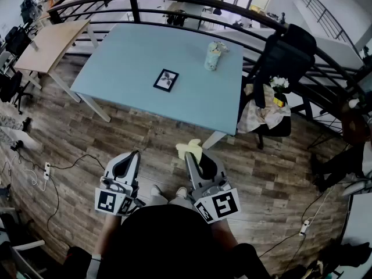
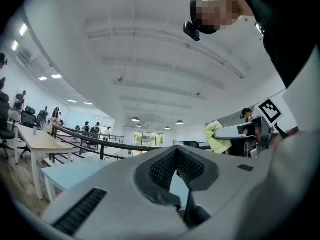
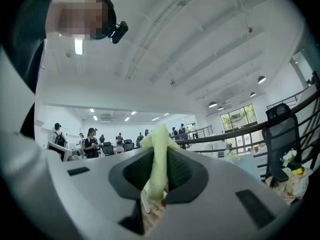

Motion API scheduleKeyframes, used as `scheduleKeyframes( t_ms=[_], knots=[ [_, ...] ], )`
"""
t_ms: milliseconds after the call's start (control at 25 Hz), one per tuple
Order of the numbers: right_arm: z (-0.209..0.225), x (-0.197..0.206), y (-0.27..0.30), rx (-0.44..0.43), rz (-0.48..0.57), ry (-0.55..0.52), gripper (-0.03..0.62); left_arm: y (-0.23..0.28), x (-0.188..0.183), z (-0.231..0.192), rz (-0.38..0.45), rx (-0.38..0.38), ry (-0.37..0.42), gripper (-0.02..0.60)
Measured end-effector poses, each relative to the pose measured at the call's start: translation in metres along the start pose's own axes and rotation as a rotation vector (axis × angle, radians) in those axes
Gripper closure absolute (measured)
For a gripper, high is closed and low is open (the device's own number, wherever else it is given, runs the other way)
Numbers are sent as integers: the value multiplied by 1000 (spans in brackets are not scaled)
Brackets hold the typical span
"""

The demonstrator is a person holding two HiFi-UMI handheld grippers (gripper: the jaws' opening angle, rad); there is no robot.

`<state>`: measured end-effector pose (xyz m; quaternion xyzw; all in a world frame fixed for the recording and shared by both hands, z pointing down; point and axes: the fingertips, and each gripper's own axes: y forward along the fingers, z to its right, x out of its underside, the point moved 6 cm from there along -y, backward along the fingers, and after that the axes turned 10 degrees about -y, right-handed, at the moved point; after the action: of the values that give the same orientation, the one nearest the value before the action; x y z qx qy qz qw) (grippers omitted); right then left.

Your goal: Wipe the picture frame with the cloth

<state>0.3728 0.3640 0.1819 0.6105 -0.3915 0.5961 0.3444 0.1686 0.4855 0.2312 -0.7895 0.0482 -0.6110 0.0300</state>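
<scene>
Head view: your right claw [image 1: 192, 157] clamps a pale yellow cloth [image 1: 189, 149], ready for wiping; your left claw [image 1: 136, 154] is closed, empty; black rectangular picture frame [image 1: 166, 80] lies on light-blue tabletop [image 1: 128, 63], well apart.

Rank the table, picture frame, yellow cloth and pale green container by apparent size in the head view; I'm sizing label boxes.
1. table: largest by far.
2-4. picture frame, yellow cloth and pale green container look alike. The cloth is nearer the camera, so I leave them unranked.
</scene>
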Motion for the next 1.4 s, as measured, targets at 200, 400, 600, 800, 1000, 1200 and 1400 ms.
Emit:
scheduleKeyframes(
  t_ms=[200,400,600,800,1000,1200,1400],
  knots=[
    [-22,1,13,9,2,5,537,-4,-11,-16,14,14,-32,584],
    [-38,3,21,4,-11,11,537,-11,-11,-34,0,9,-2,584],
    [-49,3,30,6,-21,3,537,-10,-16,-46,10,34,-20,584],
    [-58,6,38,19,-28,11,537,-14,-13,-60,-4,34,-8,584],
    [-72,5,51,31,-30,33,537,-21,-19,-78,-2,36,-3,584],
    [-94,5,58,35,-21,20,537,-30,-27,-91,1,54,-2,584],
    [-110,6,65,36,-21,23,537,-38,-30,-101,8,62,5,584]
  ],
)
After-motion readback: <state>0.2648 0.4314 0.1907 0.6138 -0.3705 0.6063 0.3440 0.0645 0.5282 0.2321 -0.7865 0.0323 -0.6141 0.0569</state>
